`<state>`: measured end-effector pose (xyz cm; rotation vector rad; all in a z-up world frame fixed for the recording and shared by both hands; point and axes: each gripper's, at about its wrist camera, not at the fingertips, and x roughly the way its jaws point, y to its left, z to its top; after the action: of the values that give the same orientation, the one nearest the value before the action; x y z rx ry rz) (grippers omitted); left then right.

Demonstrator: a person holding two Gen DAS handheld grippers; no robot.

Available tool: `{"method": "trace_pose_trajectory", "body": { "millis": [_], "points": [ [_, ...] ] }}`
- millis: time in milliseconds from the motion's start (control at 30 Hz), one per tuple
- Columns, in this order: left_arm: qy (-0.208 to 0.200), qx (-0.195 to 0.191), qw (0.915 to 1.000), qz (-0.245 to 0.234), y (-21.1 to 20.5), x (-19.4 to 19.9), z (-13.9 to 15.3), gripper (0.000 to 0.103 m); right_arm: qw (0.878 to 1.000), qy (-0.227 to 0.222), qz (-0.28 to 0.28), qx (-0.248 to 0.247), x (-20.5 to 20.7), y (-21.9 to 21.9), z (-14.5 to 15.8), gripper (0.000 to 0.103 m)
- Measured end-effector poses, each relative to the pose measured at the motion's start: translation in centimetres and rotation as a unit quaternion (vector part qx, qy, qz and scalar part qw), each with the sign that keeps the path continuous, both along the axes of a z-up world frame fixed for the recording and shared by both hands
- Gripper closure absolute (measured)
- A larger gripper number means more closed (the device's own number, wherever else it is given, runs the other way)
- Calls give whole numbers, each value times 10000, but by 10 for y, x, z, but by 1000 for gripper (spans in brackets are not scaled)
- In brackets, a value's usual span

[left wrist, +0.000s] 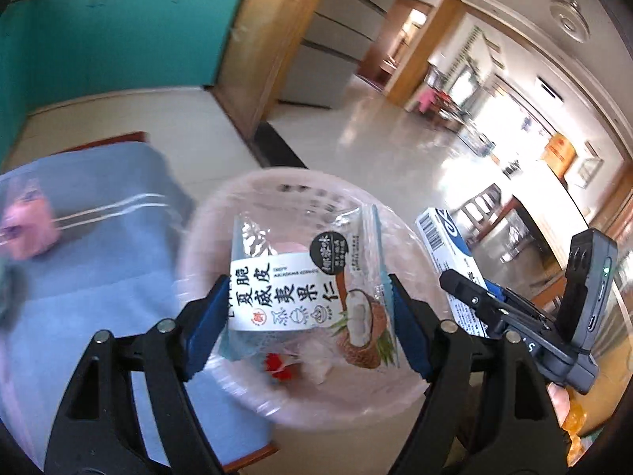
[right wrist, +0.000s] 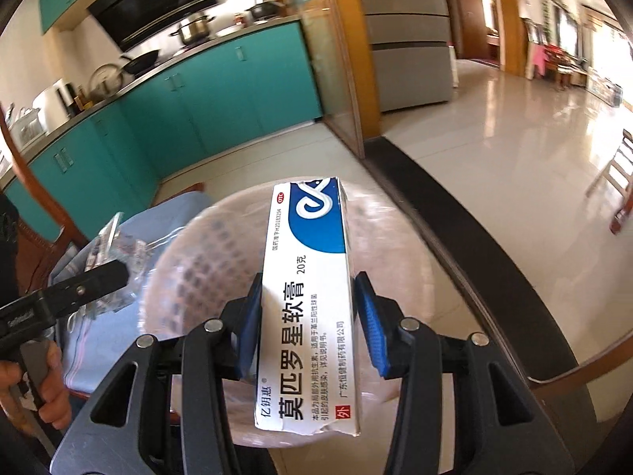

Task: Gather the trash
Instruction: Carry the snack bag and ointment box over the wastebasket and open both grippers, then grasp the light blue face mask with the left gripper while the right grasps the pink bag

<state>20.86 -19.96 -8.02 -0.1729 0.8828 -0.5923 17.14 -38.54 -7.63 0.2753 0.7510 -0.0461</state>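
Directly above round pale-pink perforated plastic basket [left wrist: 237, 392]: left gripper [left wrist: 302, 318] pads [left wrist: 207, 322] clamp clear coconut-printed snack wrapper [left wrist: 312, 289]; right gripper [right wrist: 308, 326] pinches white-and-blue cardboard ointment box [right wrist: 308, 301]. Blue cloth [left wrist: 99, 277] lies beside basket.

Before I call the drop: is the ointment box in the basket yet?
Out: the ointment box sits between the right hand-held gripper pads, above the pink basket.
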Motion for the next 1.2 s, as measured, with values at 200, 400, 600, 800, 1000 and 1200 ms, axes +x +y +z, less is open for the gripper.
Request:
{"method": "trace_pose_trajectory", "body": {
  "millis": [200, 400, 600, 800, 1000, 1200],
  "points": [
    [63, 139, 9998, 128, -2, 5, -14, 9, 9999, 114, 67, 95, 9, -1, -9, 58],
    [-114, 353, 9949, 939, 53, 4, -4, 7, 9989, 246, 400, 25, 29, 28, -19, 52],
    [-250, 841, 9702, 2257, 133, 1, -4, 7, 9985, 188, 511, 77, 42, 52, -13, 29],
    [-112, 1204, 9350, 3334, 210, 3, -13, 7, 9926, 135, 1203, 116, 70, 112, -2, 28],
    [421, 1333, 9307, 3379, 246, 37, -50, 7, 9845, 27, 1691, 471, 103, 174, 8, 22],
    [812, 1063, 9352, 3279, 257, 36, -82, 56, 9784, 53, 2013, 461, 149, 251, 8, 21]
  ]
}}
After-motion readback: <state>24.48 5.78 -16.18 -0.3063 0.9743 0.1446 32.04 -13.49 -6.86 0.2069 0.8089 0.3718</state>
